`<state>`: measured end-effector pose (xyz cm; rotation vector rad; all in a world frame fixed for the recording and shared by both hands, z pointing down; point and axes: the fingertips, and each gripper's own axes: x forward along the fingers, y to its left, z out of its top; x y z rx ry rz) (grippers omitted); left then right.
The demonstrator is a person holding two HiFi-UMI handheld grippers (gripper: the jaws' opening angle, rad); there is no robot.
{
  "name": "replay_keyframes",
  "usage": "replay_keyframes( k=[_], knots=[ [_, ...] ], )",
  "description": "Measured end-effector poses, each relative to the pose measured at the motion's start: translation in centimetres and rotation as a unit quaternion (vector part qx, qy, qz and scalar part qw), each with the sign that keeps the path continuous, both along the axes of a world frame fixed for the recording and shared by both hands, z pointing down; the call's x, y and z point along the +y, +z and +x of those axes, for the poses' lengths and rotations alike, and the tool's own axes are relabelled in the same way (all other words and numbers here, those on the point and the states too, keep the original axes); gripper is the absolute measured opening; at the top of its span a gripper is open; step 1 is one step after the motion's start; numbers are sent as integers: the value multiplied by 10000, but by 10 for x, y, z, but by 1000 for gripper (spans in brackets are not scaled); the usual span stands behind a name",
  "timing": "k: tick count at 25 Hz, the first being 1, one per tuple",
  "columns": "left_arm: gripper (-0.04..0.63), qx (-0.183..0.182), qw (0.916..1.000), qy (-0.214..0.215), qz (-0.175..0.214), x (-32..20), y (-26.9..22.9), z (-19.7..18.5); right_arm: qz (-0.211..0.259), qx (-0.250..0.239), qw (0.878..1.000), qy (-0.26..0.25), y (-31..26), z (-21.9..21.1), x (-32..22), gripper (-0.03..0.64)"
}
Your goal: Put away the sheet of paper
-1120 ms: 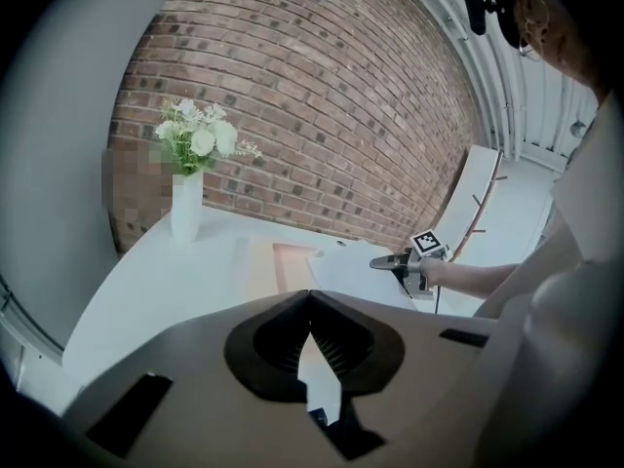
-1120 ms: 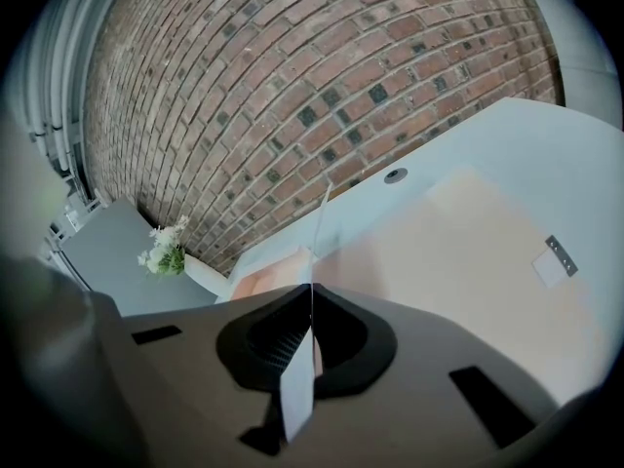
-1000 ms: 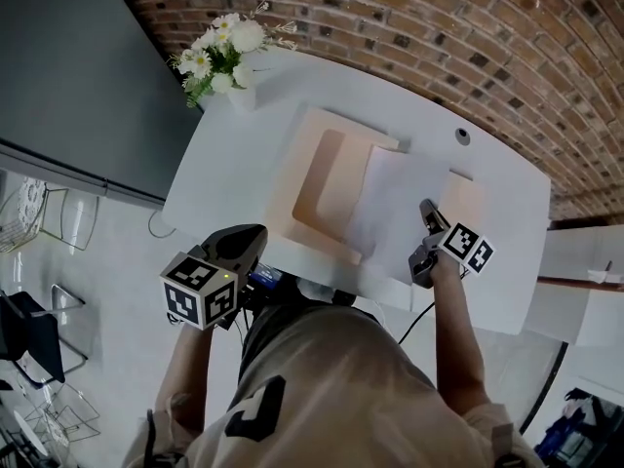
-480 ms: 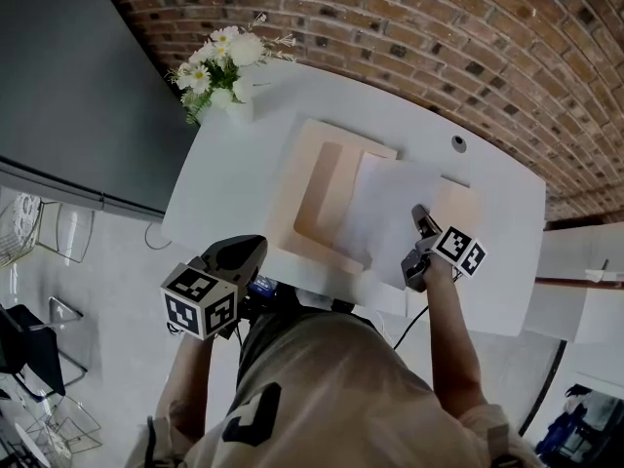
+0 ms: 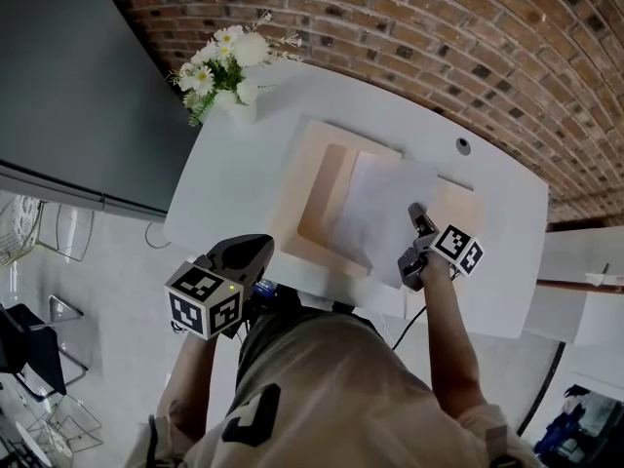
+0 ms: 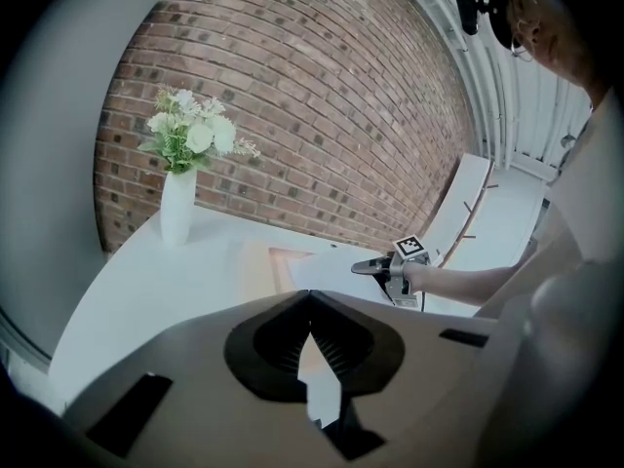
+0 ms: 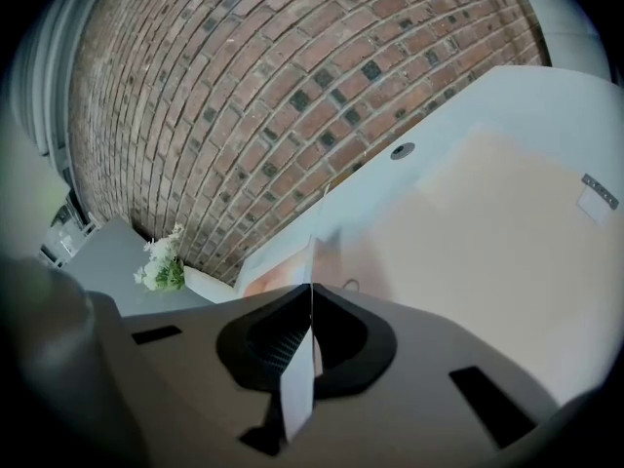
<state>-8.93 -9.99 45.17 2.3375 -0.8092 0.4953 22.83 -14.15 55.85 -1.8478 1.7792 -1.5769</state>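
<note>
Since one second ago, the sheet of paper has been carried a little to the left, so that more of the shallow beige tray on the white table is covered by it. The right gripper has been moved along with it, while the left gripper has hardly been displaced.

The right jaws are pressed together on the near right edge of the sheet. In the right gripper view the paper is seen edge-on between them. The left jaws are closed too, with nothing between them, and this gripper is held low before the body, off the table edge and well apart from the tray.

The sheet is held above the right part of the tray's recess and is not yet laid in it. Whether its far edge touches the tray cannot be told.

The step in hand is judged to be the bringing of the sheet over the recess. For this to be done well, the sheet should be carried further left until its edges are lined up with the recess walls. It should then be lowered slowly, the free left edge first. Because it is held by one edge only, sagging is to be expected, and the hanging corner could be caught on the rim and creased. The grip should be released only when the paper is resting flat. The free edge could be steadied by the idle left gripper if needed.
</note>
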Motion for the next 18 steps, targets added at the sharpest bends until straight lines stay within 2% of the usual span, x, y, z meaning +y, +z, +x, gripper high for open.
replay_keyframes(
  k=[18],
  knots=[
    [15, -51, 9999, -10, -115, 2, 4, -1, -118, -596, 9980, 152, 22, -19, -19, 25]
  ],
)
